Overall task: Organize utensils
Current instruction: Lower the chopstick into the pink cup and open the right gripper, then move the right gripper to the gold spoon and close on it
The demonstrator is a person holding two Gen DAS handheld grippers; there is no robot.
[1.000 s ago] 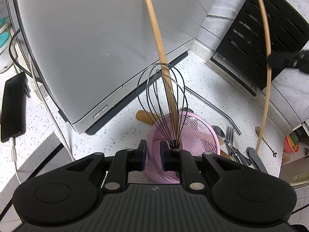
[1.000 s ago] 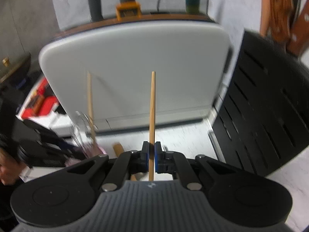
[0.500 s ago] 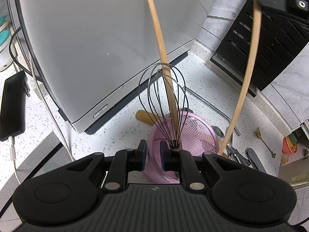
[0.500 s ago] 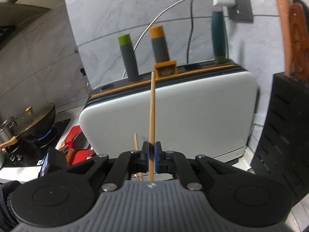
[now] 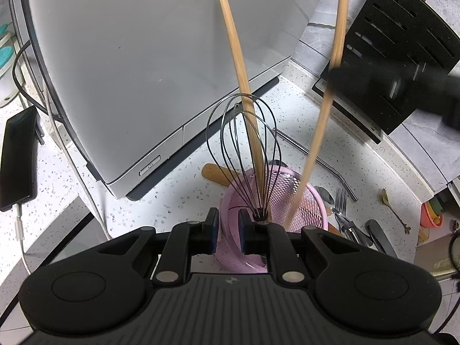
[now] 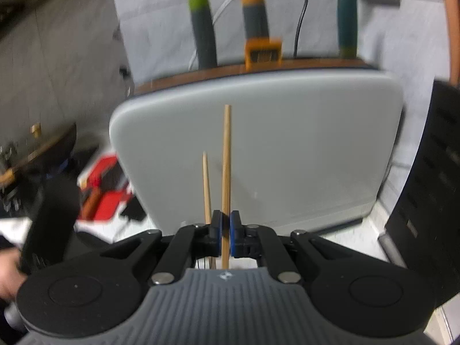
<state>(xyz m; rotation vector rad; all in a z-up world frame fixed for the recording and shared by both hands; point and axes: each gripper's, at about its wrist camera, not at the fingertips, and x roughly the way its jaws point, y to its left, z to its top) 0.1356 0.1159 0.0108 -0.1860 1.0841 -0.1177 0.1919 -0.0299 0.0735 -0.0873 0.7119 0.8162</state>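
Observation:
A pink mesh utensil holder [image 5: 312, 201] stands on the speckled counter. My left gripper [image 5: 228, 230] is shut on its near rim. A black wire whisk [image 5: 244, 132] and one wooden chopstick [image 5: 234, 49] stand upright in it. My right gripper [image 6: 226, 228] is shut on a second chopstick [image 6: 226, 158]. In the left wrist view that held chopstick [image 5: 325, 109] slants down with its lower end inside the holder, and the right gripper [image 5: 337, 76] is a blurred black shape at the right. The standing chopstick [image 6: 206, 187] shows just left of the held one.
A large grey appliance [image 5: 143, 57] fills the back. A black slotted knife block [image 5: 402, 28] stands at the right. A metal straw [image 5: 322, 161], a fork [image 5: 340, 198], spoons and a wooden handle [image 5: 215, 172] lie around the holder. A phone [image 5: 17, 158] with cables lies at the left.
My right gripper has carried its chopstick leftward and down from beside the knife block; the lower end now sits inside the pink holder. The left gripper has kept still on the rim.

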